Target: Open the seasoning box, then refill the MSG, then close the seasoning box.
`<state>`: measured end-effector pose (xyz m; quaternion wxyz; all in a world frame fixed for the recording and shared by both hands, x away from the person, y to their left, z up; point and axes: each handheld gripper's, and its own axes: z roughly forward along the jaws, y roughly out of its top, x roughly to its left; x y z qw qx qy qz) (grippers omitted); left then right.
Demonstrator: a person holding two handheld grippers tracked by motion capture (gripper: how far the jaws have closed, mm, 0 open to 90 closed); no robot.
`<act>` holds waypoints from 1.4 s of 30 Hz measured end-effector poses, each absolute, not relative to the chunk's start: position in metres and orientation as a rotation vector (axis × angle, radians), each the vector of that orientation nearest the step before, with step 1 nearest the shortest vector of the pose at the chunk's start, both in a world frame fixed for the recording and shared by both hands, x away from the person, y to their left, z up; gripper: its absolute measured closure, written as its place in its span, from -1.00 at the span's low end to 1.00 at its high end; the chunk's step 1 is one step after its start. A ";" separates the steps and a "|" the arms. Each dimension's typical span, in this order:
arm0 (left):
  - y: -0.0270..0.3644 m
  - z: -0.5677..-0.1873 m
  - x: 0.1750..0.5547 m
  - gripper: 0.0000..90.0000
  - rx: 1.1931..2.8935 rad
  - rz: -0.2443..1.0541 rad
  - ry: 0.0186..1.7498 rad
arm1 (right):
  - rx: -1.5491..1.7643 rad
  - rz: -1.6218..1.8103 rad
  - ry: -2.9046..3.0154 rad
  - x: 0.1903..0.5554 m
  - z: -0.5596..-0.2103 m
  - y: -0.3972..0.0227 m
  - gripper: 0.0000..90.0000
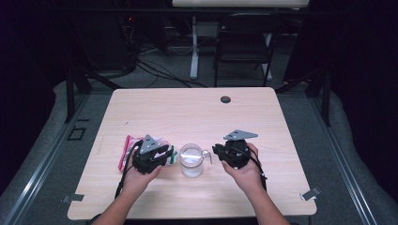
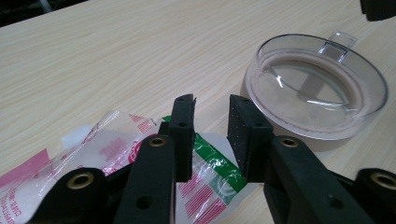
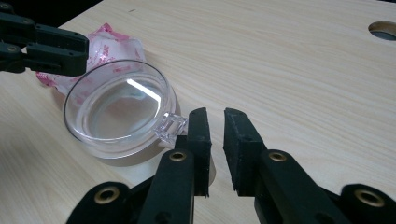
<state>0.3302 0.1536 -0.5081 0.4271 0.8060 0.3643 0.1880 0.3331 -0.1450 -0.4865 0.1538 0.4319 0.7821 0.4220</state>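
Left gripper (image 2: 211, 105) jaws narrowly apart over the crinkly clear packet with pink and green print (image 2: 205, 184), not pinching it. Right gripper (image 3: 216, 116) jaws also narrowly apart, empty, beside the handle of the clear plastic cup (image 1: 191, 160) standing mid-table between both. Likely the approach step; next: clamp handle and packet. Packet contents unreadable; cup looks empty.

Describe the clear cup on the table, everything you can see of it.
The cup is clear plastic or glass, round, with a small clear handle at its rim. It stands upright on the wooden table, between the two grippers, and looks empty. The handle points toward the right gripper, whose jaws stand just beside it with nothing between them. A crinkled red, white and green packet lies close by.
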 end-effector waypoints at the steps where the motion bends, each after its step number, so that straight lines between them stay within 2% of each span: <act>1: 0.154 -0.508 0.329 0.62 2.016 0.472 0.906 | 1.232 1.205 2.250 0.333 -0.487 -0.144 0.79; 16: 0.151 -0.512 0.321 0.73 2.049 0.461 0.895 | 1.224 1.226 2.265 0.338 -0.490 -0.135 0.80; 23: 0.148 -0.515 0.318 0.78 2.070 0.412 0.868 | 1.220 1.237 2.265 0.338 -0.489 -0.132 0.81; 30: 0.144 -0.517 0.316 0.95 2.112 0.398 0.850 | 1.210 1.259 2.278 0.339 -0.491 -0.127 0.81; 42: 0.138 -0.518 0.313 0.97 2.131 0.364 0.803 | 1.221 1.247 2.282 0.339 -0.492 -0.126 0.85</act>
